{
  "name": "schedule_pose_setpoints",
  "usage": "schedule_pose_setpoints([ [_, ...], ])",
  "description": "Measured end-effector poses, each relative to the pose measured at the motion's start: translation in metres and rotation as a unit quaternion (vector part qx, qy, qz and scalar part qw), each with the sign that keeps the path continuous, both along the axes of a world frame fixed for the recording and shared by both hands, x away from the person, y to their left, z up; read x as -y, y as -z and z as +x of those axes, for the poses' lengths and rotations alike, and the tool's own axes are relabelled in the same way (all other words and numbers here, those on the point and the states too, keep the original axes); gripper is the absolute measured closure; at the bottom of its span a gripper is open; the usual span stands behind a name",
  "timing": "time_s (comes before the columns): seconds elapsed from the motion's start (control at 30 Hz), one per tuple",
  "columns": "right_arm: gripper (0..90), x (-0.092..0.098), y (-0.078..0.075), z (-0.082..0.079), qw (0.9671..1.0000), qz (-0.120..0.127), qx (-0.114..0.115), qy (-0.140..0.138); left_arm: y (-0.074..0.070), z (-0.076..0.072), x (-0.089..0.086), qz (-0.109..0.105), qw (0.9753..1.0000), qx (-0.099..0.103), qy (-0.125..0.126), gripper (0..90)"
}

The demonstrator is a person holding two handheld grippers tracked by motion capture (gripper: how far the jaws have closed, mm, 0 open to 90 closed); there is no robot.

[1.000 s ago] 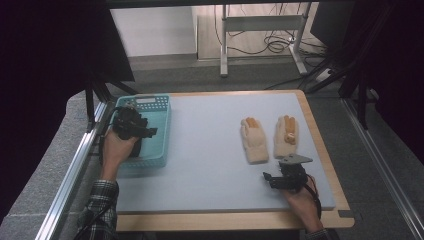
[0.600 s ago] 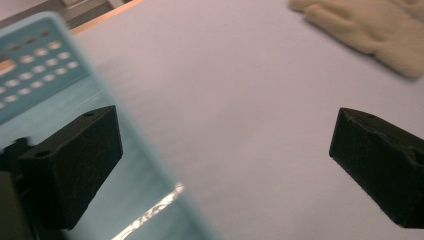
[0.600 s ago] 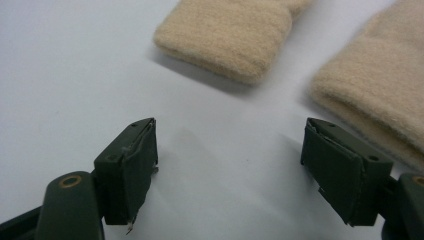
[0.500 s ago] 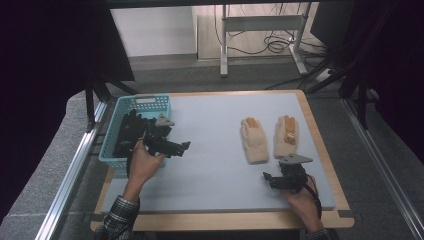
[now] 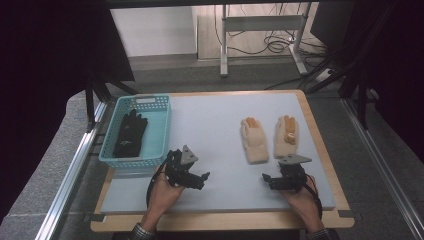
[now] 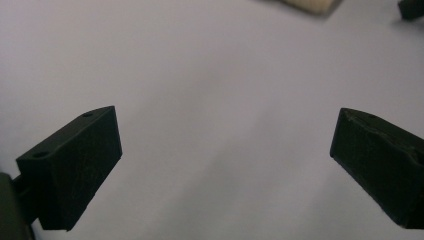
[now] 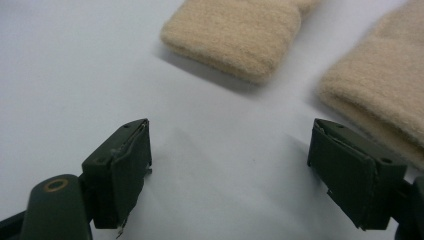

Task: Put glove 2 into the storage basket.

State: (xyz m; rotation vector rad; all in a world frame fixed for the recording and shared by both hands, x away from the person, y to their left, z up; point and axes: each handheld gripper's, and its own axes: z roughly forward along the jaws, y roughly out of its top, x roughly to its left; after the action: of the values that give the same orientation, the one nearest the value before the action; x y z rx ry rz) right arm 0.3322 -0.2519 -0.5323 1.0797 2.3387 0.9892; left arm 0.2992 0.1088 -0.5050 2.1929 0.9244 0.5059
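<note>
Left tongs [image 5: 200,179] now low centre-left of the high view, clear of the teal basket [image 5: 159,131] they hovered at earlier; jaws spread, empty, over bare surface [image 5: 215,140]. Black glove [image 5: 129,134] lies inside the basket, upper left. Right tongs [image 5: 270,181] unmoved at lower right, spread, empty, just below two beige gloves [image 5: 254,140].
</note>
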Motion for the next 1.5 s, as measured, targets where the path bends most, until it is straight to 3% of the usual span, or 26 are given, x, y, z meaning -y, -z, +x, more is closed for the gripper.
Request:
schedule_pose_setpoints([
  [0.13, 17.3, 0.0, 0.0, 0.0, 1.0, -0.002, -0.002, 0.0, 0.02, -0.005, -0.004, 0.013, 0.9998, -0.007, -0.014, 0.4],
  [0.33, 17.5, 0.0, 0.0, 0.001, 1.0, -0.002, -0.005, 0.0, 0.041, -0.009, -0.019, 0.009, 0.9988, -0.022, -0.042, 0.4],
  [0.37, 17.5, 0.0, 0.0, 0.001, 1.0, 0.0, -0.005, 0.0, 0.042, -0.01, -0.021, -0.007, 0.9987, -0.026, -0.044, 0.3],
  [0.5, 17.7, 0.0, 0.0, 0.001, 1.0, 0.0, -0.005, 0.001, 0.044, -0.009, -0.022, -0.016, 0.9983, -0.033, -0.046, 0.9],
  [0.6, 18.9, 0.0, -0.001, 0.001, 1.0, 0.002, -0.005, 0.003, 0.045, -0.005, -0.025, -0.034, 0.9967, -0.056, -0.048, 1.2],
  [0.8, 26.7, 0.003, -0.007, 0.002, 0.9999, 0.007, -0.008, 0.0, 0.045, -0.005, -0.026, -0.035, 0.9966, -0.056, -0.049, 1.3],
  [0.97, 27.6, 0.004, -0.024, 0.01, 0.9999, 0.012, 0.0, -0.012, 0.045, -0.005, -0.026, -0.032, 0.9968, -0.056, -0.047, 1.3],
  [1.1, 27.9, -0.002, -0.038, 0.028, 0.9998, 0.007, 0.01, -0.017, 0.045, -0.005, -0.026, -0.032, 0.9968, -0.056, -0.047, 1.4],
  [1.33, 41.4, -0.02, -0.051, 0.067, 0.9986, -0.006, 0.021, -0.048, 0.045, -0.006, -0.026, -0.032, 0.9968, -0.056, -0.047, 1.4],
  [1.43, 41.9, -0.029, -0.052, 0.086, 0.9979, -0.011, 0.021, -0.061, 0.045, -0.005, -0.026, -0.031, 0.9969, -0.056, -0.046, 1.4],
  [1.5, 37.4, -0.034, -0.05, 0.099, 0.9975, -0.011, 0.016, -0.068, 0.045, -0.005, -0.026, -0.032, 0.9968, -0.056, -0.047, 1.4],
])
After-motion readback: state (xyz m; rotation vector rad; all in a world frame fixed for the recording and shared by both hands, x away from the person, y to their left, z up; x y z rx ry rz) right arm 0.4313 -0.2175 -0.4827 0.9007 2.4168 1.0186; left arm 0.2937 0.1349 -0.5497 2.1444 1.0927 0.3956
